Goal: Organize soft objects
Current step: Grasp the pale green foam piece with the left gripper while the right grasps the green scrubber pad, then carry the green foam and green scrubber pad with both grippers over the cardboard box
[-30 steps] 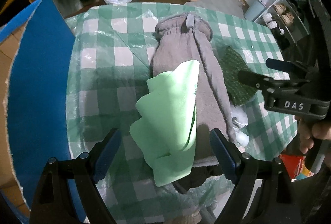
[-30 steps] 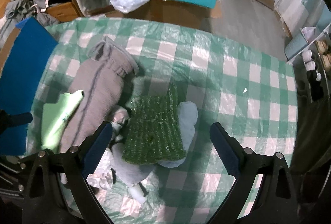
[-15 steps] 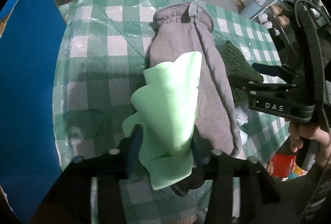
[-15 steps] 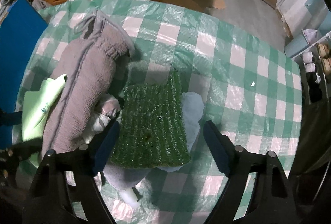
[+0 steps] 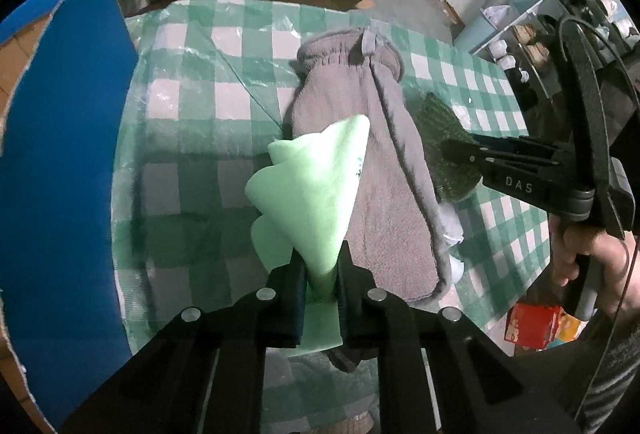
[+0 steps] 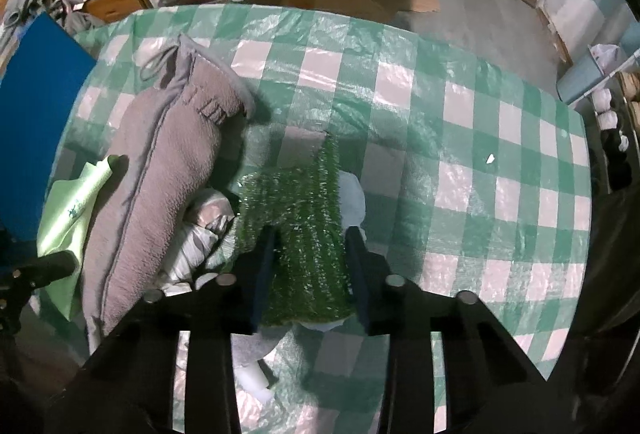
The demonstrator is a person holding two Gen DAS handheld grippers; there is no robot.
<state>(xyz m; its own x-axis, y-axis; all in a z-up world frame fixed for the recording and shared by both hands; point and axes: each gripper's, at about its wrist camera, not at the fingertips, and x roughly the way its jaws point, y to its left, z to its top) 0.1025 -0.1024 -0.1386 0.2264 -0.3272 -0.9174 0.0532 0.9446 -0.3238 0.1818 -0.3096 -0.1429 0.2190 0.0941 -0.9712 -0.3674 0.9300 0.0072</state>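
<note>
Both grabs are on: left tongs [image 5: 320, 276] have just closed, pinching the pale green cloth [image 5: 310, 193]; right tongs [image 6: 310, 266] have just closed, clamping the green knit [image 6: 298, 201]. Next, I reckon, lift clear.

We see a table under a green-and-white checked plastic cloth [image 6: 460, 121], glossy and wrinkled. Directly on it lies a grey fleece pouch [image 5: 384, 169] with a gathered, drawstring end, running lengthwise on the left half. Just beside it sit crumpled white wads [image 6: 200, 234] and a pale cloth [image 6: 354, 193]. A tiny white scrap [image 6: 490, 158] rests well apart, toward the right.
</note>
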